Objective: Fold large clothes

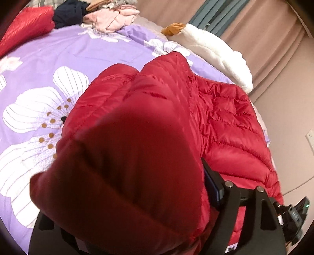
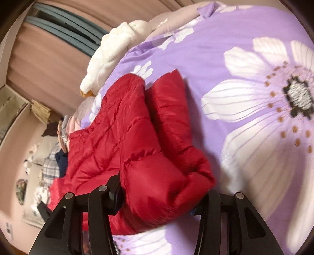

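Observation:
A red quilted down jacket [image 1: 225, 125] lies on a purple bedspread with big white flowers [image 1: 58, 58]. In the left wrist view a raised fold of the jacket [image 1: 121, 166] fills the middle and covers my left gripper [image 1: 137, 196]; only its right finger [image 1: 214, 188] shows, pressed against the fabric. In the right wrist view my right gripper [image 2: 160, 198] has a puffy end of the jacket [image 2: 162, 180] bunched between its two fingers, which stand wide apart around it, lifted off the bedspread [image 2: 245, 98].
A white fleece garment [image 1: 215, 51] lies along the bed's far edge, also in the right wrist view [image 2: 109, 51]. A pile of pink, navy and red clothes [image 1: 109, 17] sits at the head of the bed. Beige curtains [image 1: 255, 23] hang beyond.

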